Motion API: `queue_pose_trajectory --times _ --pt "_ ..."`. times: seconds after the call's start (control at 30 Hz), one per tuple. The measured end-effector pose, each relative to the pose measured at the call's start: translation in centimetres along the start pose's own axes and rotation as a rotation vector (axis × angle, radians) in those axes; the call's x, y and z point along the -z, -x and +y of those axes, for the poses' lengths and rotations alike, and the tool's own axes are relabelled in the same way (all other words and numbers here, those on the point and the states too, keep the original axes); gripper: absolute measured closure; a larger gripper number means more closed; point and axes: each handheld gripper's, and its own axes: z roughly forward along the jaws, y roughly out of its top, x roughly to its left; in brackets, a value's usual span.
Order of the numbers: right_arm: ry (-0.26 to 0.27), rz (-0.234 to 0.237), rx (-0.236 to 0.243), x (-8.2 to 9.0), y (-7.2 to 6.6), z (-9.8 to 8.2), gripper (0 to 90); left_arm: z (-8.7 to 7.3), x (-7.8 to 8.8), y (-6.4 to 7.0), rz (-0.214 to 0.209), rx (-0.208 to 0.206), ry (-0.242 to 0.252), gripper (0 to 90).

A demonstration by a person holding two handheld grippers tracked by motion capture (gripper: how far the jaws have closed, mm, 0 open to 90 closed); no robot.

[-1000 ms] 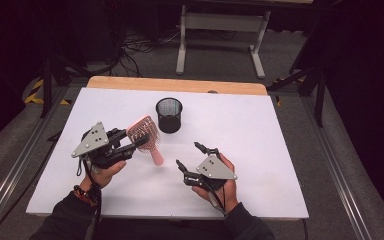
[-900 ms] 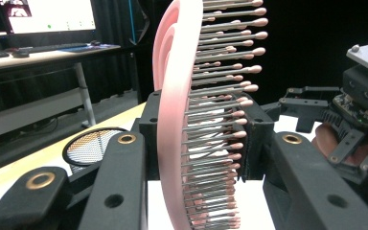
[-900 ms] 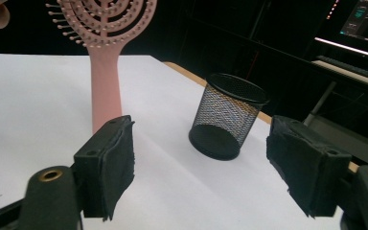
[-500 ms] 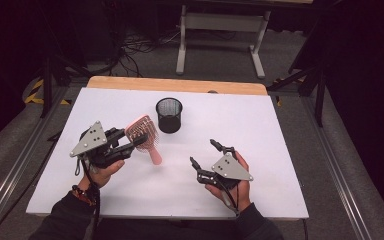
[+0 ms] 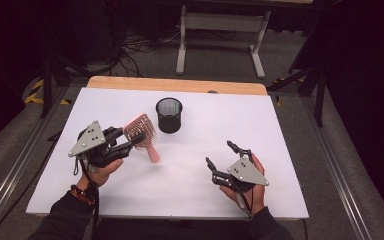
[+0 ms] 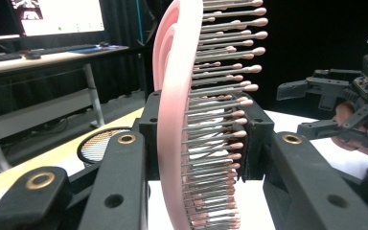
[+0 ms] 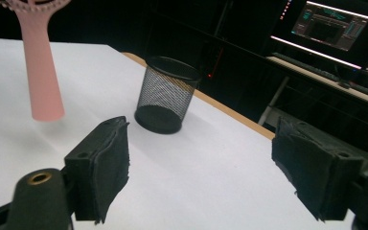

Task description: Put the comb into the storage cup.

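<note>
A pink hairbrush is held above the white table, bristles toward the right and handle pointing down at the table. My left gripper is shut on the brush's head; in the left gripper view both pads clamp the head edge-on. My right gripper is at the table's front right, open. Its jaws have just been opening, with nothing between them. In the right gripper view its pads stand wide apart over bare table, the brush handle far off at the left.
A black mesh cup stands upright at the table's middle back, just right of the brush. A wooden strip borders the far edge. A desk frame and cables lie on the floor beyond.
My right hand has moved right across the table, away from the brush, and its jaws stand a little wider. The left hand and the brush have kept still.
</note>
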Motion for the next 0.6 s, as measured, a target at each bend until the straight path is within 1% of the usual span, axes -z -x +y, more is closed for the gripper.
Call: queue_pose_trajectory --times 0.13,0.3,0.37,0.43,0.5,0.53,0.6 --pt "-0.006 -0.004 0.002 0.3 0.3 -0.4 20.3 0.1 0.2 -0.1 0.004 -0.001 -0.005 63.8" --pt "-0.014 -0.003 0.006 0.9 0.7 -1.1 19.4 0.2 0.4 -0.3 0.013 0.002 0.002 63.8" --pt "-0.012 -0.003 -0.002 1.1 0.9 -1.3 19.2 0.3 0.5 -0.3 0.013 0.001 0.000 63.8" --pt "-0.021 -0.007 -0.001 1.3 1.1 -1.5 19.0 0.3 0.5 -0.4 0.018 -0.001 0.003 63.8" --pt "-0.018 -0.012 -0.007 1.5 1.3 -1.7 18.7 0.4 0.5 -0.4 0.017 0.005 0.009 63.8" --pt "-0.018 -0.012 -0.007 1.5 1.3 -1.7 18.7 0.5 0.5 -0.5 0.020 -0.001 0.009 63.8" --pt "-0.028 -0.019 -0.015 1.8 1.7 -2.1 18.3 0.6 0.5 -0.5 0.017 0.000 0.012 63.8"
